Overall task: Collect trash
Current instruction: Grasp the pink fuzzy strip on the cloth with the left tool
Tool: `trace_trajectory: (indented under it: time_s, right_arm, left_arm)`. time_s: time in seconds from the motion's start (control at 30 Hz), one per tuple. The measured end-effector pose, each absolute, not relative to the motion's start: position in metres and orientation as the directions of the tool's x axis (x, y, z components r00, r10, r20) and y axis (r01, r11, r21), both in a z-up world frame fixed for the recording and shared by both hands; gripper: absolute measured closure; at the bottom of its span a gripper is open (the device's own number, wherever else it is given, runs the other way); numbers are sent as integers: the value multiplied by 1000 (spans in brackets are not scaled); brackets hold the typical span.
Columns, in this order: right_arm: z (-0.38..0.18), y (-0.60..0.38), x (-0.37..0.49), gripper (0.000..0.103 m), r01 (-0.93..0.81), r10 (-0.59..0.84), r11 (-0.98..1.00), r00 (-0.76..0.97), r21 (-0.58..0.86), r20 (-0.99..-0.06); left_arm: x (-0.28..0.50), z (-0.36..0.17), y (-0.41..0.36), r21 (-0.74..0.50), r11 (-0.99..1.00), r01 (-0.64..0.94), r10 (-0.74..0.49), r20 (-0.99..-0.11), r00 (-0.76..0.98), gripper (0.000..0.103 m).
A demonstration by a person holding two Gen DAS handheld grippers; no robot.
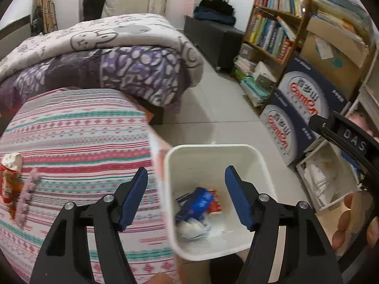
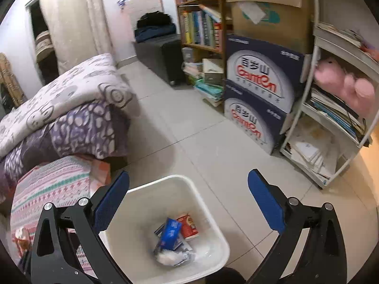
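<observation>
A white trash bin (image 1: 170, 165) stands on the tiled floor beside the bed; it also shows in the right wrist view (image 2: 213, 227). Inside lie a blue wrapper (image 1: 197, 202), a red wrapper (image 1: 216, 205) and crumpled white tissue (image 1: 191, 228); the right wrist view shows the blue wrapper (image 2: 171, 233), a red cup (image 2: 188, 226) and tissue (image 2: 168, 258). My left gripper (image 1: 186, 196) is open and empty, above the bin's left edge. My right gripper (image 2: 188, 206) is open and empty, above the bin. A red-orange snack wrapper (image 1: 9, 179) lies on the striped bedsheet (image 1: 78, 142) at far left.
Folded purple and white quilts (image 1: 106, 54) lie on the bed. A bookshelf (image 1: 272, 23), stacked blue cartons (image 2: 258, 90) and a white shelf (image 2: 331, 123) with a pink plush toy line the right side. A black case (image 2: 163, 56) stands by the far wall. Tiled floor (image 2: 201, 130) lies between.
</observation>
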State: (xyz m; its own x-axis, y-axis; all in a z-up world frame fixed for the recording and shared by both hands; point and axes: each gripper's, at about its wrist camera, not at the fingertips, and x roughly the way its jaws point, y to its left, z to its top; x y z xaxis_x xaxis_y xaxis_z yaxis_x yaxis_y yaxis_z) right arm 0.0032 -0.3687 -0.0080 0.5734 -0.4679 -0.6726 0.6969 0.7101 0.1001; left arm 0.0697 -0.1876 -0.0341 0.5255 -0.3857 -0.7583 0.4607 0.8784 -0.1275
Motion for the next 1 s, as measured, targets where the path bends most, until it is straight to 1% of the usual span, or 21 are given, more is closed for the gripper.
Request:
trace_trajectory:
  time_s: [0.07,0.17,0.2,0.3,0.57,0.77,0.97,1.0]
  right_arm:
    - [-9,-356,10,7,672,-452,735,583,89,-675]
    - [-11,-336,20,7,627,-421,775,598,71,-681]
    - [-12,-329,24,7,611,-411,789,602,64,-684]
    - [-16,-307,35,7,559,-382,828,608,34,-696]
    - [-31,-254,62,7,428,-314,903,595,-39,-740]
    - [-42,-222,78,7,359,-301,929,583,-93,-755]
    - [-50,-208,87,7,328,-291,938,564,-113,-773]
    - [-51,-207,89,7,327,-288,938,560,-112,-777]
  left_arm:
    - [74,-36,-177,-91,896,435,-340,-770,539,33]
    - [85,-42,-153,-43,920,389,-267,-795,544,32]
    - [91,-47,-143,-8,931,364,-218,-814,539,32]
    - [108,-58,-116,54,948,314,-126,-843,523,32]
    - [146,-94,-23,142,978,152,61,-894,443,32]
    - [164,-116,25,170,983,67,132,-914,385,32]
    - [180,-143,54,161,987,24,146,-943,299,33]
    - [181,-145,57,143,989,23,131,-948,292,33]
